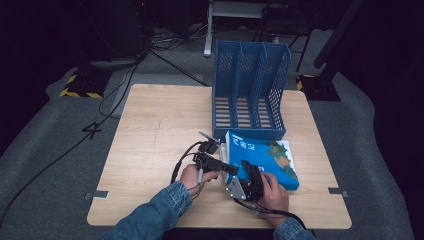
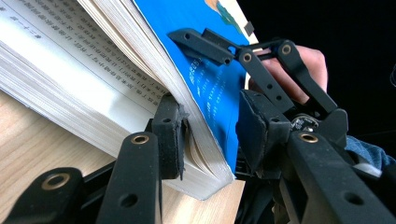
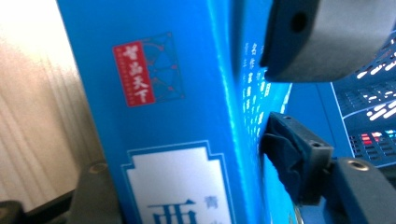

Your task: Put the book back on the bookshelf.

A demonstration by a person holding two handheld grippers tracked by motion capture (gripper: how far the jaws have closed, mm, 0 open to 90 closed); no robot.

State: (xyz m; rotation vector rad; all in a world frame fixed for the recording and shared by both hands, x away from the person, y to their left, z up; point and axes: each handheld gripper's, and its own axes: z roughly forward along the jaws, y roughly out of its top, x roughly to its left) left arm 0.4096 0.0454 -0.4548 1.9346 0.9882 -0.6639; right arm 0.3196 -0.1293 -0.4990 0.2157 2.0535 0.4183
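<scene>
blue book point(image 1: 265, 157) sat on the desk point(image 1: 150, 130) right in front of the blue file rack point(image 1: 250, 90). left hand-held gripper point(image 2: 210, 128) was gaping wide around the book's lifted cover and top pages, not clamped. right hand-held gripper point(image 1: 248, 172) was pressed against the book's near edge, couldn't tell if it was gripping.

Blue book point(image 3: 154, 140) spine, red label reading 智品天下, large character 西 below

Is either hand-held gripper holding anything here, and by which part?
The left hand-held gripper straddles the blue book at its near corner, one jaw between pages, one outside the cover. The right hand-held gripper straddles its spine edge; neither has visibly clamped.
</scene>
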